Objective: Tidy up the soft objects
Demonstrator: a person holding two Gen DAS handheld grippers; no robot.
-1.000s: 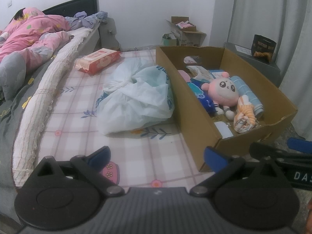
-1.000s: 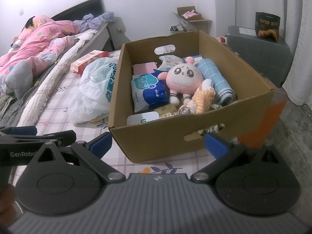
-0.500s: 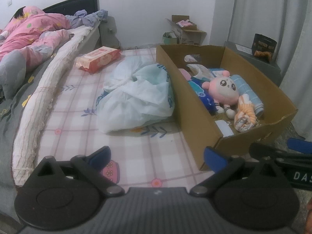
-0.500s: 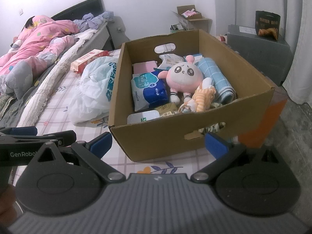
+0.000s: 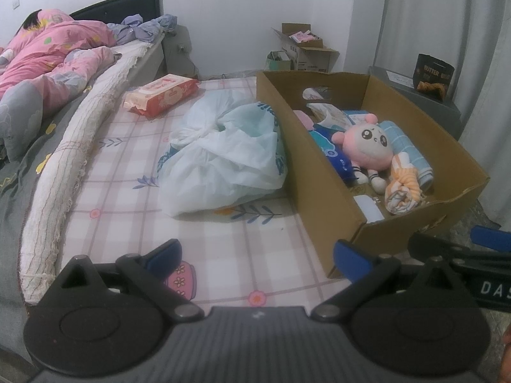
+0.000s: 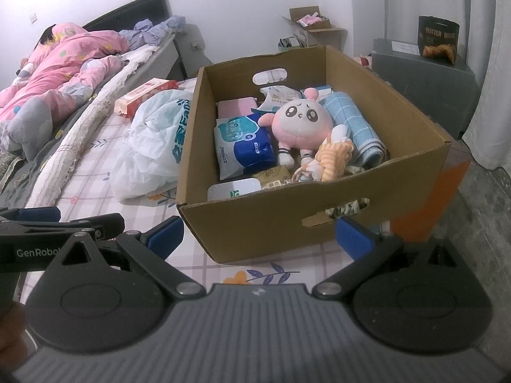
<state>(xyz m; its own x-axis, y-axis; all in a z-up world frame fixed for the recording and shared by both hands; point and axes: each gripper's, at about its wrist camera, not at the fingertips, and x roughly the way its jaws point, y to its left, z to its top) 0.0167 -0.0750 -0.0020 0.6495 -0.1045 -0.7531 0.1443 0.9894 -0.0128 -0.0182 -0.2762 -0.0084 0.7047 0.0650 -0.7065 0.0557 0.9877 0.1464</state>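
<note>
Presently: left gripper [image 5: 257, 253] and right gripper [image 6: 259, 234] both spread wide, empty, held short of cardboard box [image 6: 287, 214] | pink plush [image 6: 300, 121], blue towel [image 6: 354, 127], striped cloth [image 6: 333, 156] lie inside box | white plastic bag [image 5: 223, 156] touching its left wall, presumably awaiting sorting.

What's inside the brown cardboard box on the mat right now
The brown cardboard box holds a pink round-headed plush doll, a blue-and-white tissue pack, a light blue checked towel and an orange striped cloth bundle. Whatever lies beneath them is covered.
</note>
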